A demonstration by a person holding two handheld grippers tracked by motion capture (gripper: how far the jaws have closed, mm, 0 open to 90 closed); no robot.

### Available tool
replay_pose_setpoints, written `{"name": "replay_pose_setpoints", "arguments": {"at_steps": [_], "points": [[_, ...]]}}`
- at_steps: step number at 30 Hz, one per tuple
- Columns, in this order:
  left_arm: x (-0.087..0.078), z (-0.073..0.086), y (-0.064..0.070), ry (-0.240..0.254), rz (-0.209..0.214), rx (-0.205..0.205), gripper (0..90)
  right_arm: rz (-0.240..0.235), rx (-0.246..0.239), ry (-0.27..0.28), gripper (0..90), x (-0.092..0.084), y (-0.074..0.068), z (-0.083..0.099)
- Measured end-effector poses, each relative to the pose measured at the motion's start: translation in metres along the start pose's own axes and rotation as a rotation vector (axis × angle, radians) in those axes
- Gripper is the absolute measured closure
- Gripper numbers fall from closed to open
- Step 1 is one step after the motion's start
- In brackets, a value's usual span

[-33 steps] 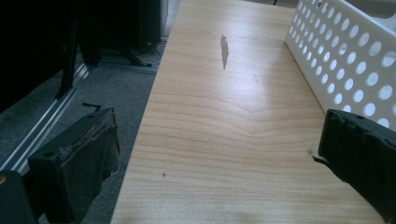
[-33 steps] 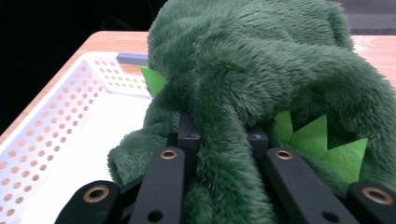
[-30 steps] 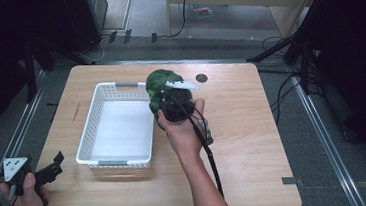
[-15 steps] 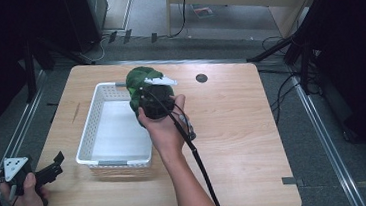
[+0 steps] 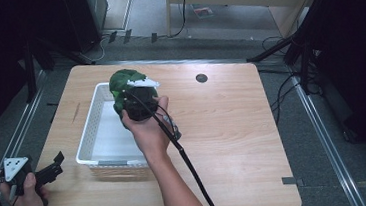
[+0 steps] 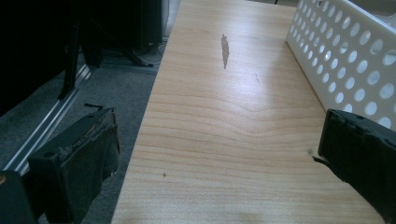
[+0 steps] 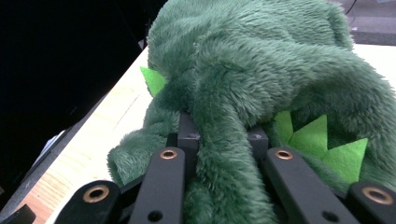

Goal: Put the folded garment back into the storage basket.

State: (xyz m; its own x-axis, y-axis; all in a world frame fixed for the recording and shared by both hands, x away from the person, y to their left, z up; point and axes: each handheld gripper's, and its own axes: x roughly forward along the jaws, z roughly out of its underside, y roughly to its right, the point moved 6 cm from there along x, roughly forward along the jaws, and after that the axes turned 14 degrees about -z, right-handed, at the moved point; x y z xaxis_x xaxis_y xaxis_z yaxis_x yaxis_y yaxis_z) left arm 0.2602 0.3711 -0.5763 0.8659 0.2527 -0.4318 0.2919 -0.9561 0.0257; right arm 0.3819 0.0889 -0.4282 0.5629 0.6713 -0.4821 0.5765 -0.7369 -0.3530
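A person sits at a wooden table [image 5: 233, 128] with a gripper in each hand. The right gripper [image 5: 138, 99] is up in the middle of the high view, a bit left of center, and its jaws are closed tight on a fuzzy green toy [image 5: 122, 85]. The toy hangs over the far right corner of a white basket [image 5: 94, 116], which sits on the left half of the table. In the right gripper view the toy [image 7: 261, 84] is very close and big, with bright green felt spikes [image 7: 343, 144] at the lower right, and a fold of its fur is squeezed between the two black jaws at the bottom. The right hand [image 5: 148, 128] wraps around the gripper, and a black cable [image 5: 191, 167] runs down from it toward the bottom of the frame. The left gripper [image 5: 51, 167] is in the lower left corner of the high view, at the near left edge of the table, held by the left hand [image 5: 26, 194]. Its jaws are wide apart with nothing between them. In the left gripper view the basket's wall [image 6: 345, 60], full of round holes, is at the upper right, and a dark mark [image 6: 224, 49] shows on the wood near the top.
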Motion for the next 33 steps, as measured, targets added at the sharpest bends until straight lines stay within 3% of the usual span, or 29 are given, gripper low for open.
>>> {"name": "replay_pose_setpoints", "arguments": {"at_steps": [5, 24, 33], "points": [[0.000, 0.000, 0.000, 0.001, 0.000, -0.003, 0.0, -0.009, -0.010, -0.010, 76.5, 0.014, -0.008, 0.008], [0.000, 0.000, 0.000, -0.002, 0.000, -0.005, 0.0, -0.034, -0.005, -0.020, 75.5, 0.058, -0.018, 0.033], [0.000, 0.000, 0.000, 0.000, -0.002, -0.006, 0.0, 0.009, 0.009, -0.130, 74.0, 0.086, -0.007, 0.056]]}}
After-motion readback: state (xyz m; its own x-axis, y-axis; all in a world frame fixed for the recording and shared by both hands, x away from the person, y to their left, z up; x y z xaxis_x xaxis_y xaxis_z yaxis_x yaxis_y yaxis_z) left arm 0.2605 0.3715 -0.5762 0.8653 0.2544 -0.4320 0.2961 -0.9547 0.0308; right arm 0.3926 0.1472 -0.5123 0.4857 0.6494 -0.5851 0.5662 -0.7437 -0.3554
